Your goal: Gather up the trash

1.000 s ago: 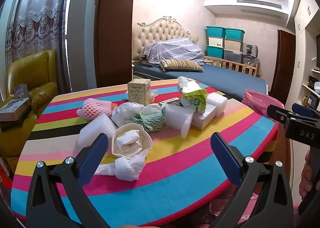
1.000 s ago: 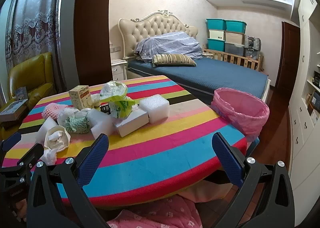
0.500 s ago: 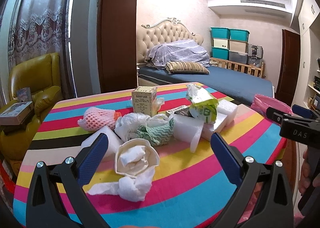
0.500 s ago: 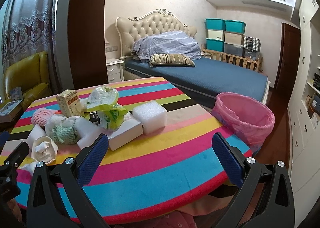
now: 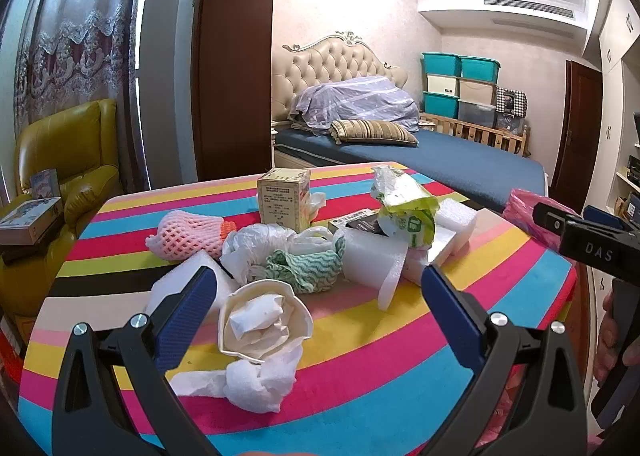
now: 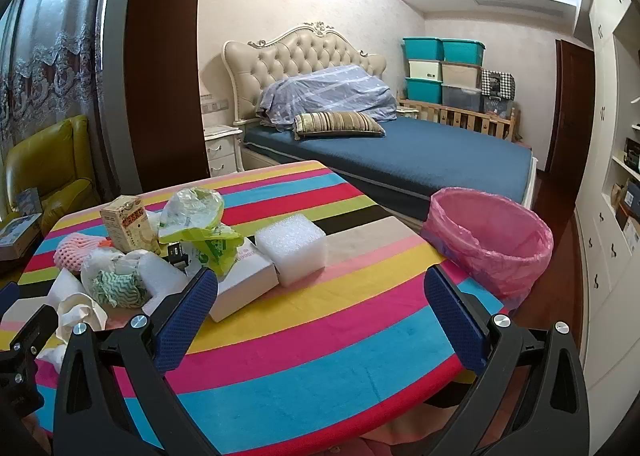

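Note:
A pile of trash lies on the striped table (image 5: pixel 360 368): a crushed paper cup with tissue (image 5: pixel 262 322), a loose tissue wad (image 5: pixel 256 380), a green-white cloth (image 5: pixel 306 266), pink foam net (image 5: pixel 186 234), a carton (image 5: pixel 284 198), a green plastic bag (image 5: pixel 404 208), and foam blocks (image 6: pixel 292 250). My left gripper (image 5: pixel 318 314) is open and empty, with the cup between its fingers. My right gripper (image 6: pixel 320 314) is open and empty over the table's near edge. A bin with a pink bag (image 6: pixel 490 238) stands at the table's right side.
A white flat box (image 6: pixel 244 284) lies by the foam block. A yellow armchair (image 5: pixel 60 160) stands left of the table, a bed (image 6: pixel 392 156) behind it, and white cupboards (image 6: pixel 608 184) on the right.
Both grippers have moved forward toward the table. The trash pile looks larger and closer in both views. Both stay open.

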The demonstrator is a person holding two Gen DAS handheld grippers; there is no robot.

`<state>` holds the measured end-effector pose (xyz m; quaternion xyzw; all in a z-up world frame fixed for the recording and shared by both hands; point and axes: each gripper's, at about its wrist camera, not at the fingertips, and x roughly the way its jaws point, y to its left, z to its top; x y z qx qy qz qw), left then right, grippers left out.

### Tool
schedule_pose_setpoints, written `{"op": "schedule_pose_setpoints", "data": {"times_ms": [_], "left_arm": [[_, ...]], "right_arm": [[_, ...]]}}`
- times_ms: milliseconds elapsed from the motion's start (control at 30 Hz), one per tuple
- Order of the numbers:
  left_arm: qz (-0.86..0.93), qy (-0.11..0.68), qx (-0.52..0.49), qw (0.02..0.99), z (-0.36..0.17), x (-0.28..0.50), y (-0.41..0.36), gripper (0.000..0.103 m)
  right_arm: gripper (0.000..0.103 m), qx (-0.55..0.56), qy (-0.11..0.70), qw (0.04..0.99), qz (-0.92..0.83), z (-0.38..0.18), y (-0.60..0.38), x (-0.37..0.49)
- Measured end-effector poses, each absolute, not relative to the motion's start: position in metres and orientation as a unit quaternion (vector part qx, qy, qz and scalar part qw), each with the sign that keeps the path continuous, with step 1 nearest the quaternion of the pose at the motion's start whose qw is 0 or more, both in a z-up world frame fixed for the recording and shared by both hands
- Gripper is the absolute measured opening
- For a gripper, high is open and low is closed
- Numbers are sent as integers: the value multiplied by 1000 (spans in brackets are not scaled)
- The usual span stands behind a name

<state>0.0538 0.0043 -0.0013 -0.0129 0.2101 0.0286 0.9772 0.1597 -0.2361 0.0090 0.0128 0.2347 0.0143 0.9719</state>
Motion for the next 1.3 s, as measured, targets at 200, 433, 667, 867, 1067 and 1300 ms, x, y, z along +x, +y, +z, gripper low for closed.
{"op": "schedule_pose_setpoints", "data": {"times_ms": [200, 433, 667, 867, 1067, 1300], "left_arm": [[29, 212, -11, 977, -3, 55, 4, 99], [32, 212, -11, 977, -4, 54, 4, 99], [34, 212, -13, 977, -6, 55, 6, 99], [33, 213, -14, 976, -7, 54, 7, 99], [31, 213, -17, 976, -7, 54, 7, 99], [32, 213, -22, 976, -8, 55, 8, 99]], "right_arm": [[97, 9, 232, 973, 13, 8, -235, 160], [97, 6, 230, 973, 13, 8, -234, 160], [97, 6, 231, 973, 15, 8, -235, 160], [97, 6, 231, 973, 14, 8, -234, 160], [97, 7, 232, 973, 14, 8, -234, 160], [97, 5, 234, 972, 18, 6, -231, 158]]}}
